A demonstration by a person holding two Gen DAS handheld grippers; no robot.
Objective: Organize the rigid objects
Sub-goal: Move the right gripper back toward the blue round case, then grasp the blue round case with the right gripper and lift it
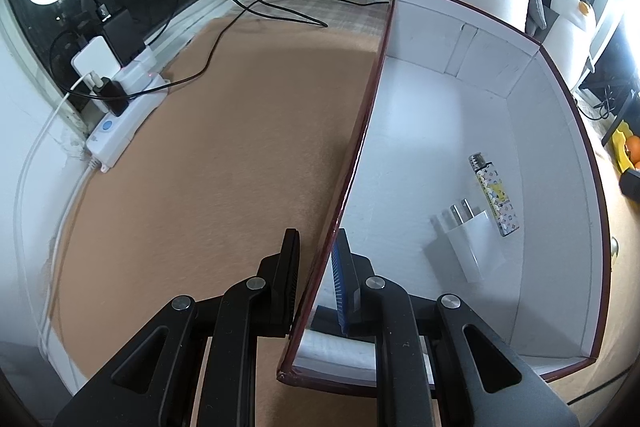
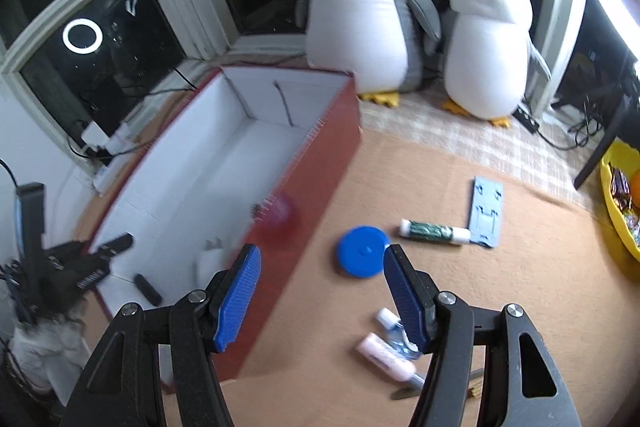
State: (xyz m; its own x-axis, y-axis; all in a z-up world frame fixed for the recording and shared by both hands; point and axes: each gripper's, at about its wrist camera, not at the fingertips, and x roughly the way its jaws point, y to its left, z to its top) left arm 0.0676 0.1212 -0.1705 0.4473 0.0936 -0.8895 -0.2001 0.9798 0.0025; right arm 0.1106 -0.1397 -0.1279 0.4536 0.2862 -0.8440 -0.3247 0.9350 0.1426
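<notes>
Box (image 1: 460, 131), red outside and white inside, sits on the tan mat (image 1: 224, 155). Inside already: a lighter (image 1: 494, 197) and a white charger (image 1: 466, 243), lying side by side near the right wall. A pink blur at the box rim in the right wrist view cannot be made out.

Still out on the mat, right of the box: blue lid (image 2: 362, 251), glue stick (image 2: 434, 231), grey plate (image 2: 486, 213), small bottle (image 2: 392, 325), pink tube (image 2: 386, 355). Judged well under half done.

Left gripper (image 1: 318, 279): jaws pinching the box's near wall (steadying it, likely). Right gripper (image 2: 320, 291): jaws spread, nothing between them, above the lid's side of the mat.
</notes>
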